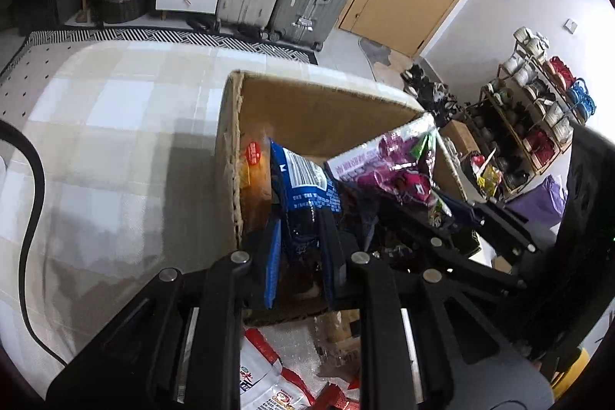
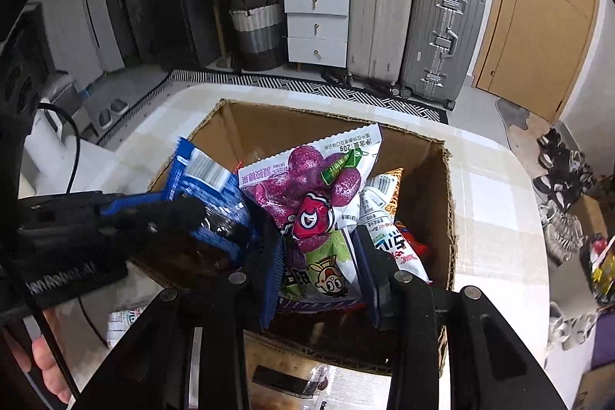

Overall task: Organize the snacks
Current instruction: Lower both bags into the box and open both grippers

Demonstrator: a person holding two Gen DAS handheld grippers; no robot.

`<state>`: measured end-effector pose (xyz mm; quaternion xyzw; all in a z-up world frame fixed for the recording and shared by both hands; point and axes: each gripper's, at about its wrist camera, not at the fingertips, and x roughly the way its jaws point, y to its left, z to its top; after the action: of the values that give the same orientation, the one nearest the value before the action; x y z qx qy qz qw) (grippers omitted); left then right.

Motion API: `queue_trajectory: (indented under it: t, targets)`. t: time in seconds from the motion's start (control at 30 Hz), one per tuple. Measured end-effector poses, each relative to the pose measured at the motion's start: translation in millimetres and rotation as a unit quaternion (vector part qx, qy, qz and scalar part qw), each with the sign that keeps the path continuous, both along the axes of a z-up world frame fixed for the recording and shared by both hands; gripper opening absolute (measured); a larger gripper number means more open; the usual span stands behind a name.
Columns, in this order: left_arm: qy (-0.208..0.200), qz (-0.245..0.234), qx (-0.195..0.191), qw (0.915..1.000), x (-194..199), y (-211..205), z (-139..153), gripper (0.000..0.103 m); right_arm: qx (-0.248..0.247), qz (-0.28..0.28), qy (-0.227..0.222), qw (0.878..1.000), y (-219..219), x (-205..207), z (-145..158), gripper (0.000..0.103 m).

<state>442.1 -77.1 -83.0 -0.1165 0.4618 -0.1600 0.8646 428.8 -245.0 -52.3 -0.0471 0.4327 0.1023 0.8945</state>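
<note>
Left wrist view: the left gripper [image 1: 298, 248] is clamped on a blue snack packet [image 1: 303, 187] over the open cardboard box [image 1: 323, 110] on the counter [image 1: 115, 125]. The right gripper [image 2: 319, 271] pinches a purple candy bag [image 2: 307, 187] just above the same box, beside other snacks inside.

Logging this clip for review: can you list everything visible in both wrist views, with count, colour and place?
cardboard box: one, brown, open, on the table.
blue snack packet: one, blue-white, over the box, in the left gripper.
purple snack packet: one, purple-white-green, over the box, in the right gripper.
other packets: several, white-orange-red, inside the box.
table: one, pale checked.
suitcases: two, grey, by the door.
drawer unit: one, white.
basket: one, white-grey.
shoe rack: one, wooden.
left gripper: black, shut.
right gripper: black, shut.
</note>
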Motion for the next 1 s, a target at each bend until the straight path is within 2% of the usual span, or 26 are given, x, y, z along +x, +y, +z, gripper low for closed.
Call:
queue_trajectory:
  t: [0.1, 0.27, 0.47, 0.63, 0.7, 0.73, 0.8, 0.9, 0.97, 1.0]
  targets:
    - [-0.002, -0.003, 0.015, 0.9999, 5, -6, -4, 0.016, 0.005, 0.006, 0.016, 1.0, 0, 3, -7, 0.035]
    - [-0.001, -0.009, 0.031, 0.9995, 5, -18, -8, 0.016, -0.007, 0.007, 0.014, 1.0, 2, 4, -12, 0.035]
    - [0.01, -0.006, 0.025, 0.9996, 8, -18, -7, 0.016, -0.005, 0.007, 0.02, 1.0, 0, 3, -8, 0.036]
    - [0.011, -0.01, 0.025, 0.9996, 0, -19, -2, 0.018, -0.007, 0.001, 0.003, 1.0, 2, -3, -5, 0.039]
    - [0.017, -0.005, 0.012, 0.9998, 1, -14, -1, 0.031, -0.008, -0.001, -0.005, 1.0, 2, -6, -4, 0.039]
    - [0.019, -0.006, -0.008, 0.9998, -1, -7, 1, 0.036, -0.006, -0.002, -0.007, 1.0, 1, -8, -3, 0.04]
    - [0.021, -0.002, -0.025, 0.9995, -1, -3, 2, 0.04, -0.003, -0.009, -0.015, 1.0, -2, -11, -1, 0.04]
    - [0.015, -0.004, -0.02, 0.9997, -1, -5, 8, 0.05, 0.008, -0.012, -0.02, 1.0, -6, -14, 1, 0.04]
    - [0.009, -0.001, -0.007, 0.9999, -3, -7, 12, 0.069, 0.014, -0.013, -0.022, 1.0, -9, -15, 4, 0.044]
    - [0.007, -0.001, -0.009, 0.9999, -4, -7, 13, 0.071, 0.019, -0.013, -0.029, 0.999, -11, -17, 7, 0.05]
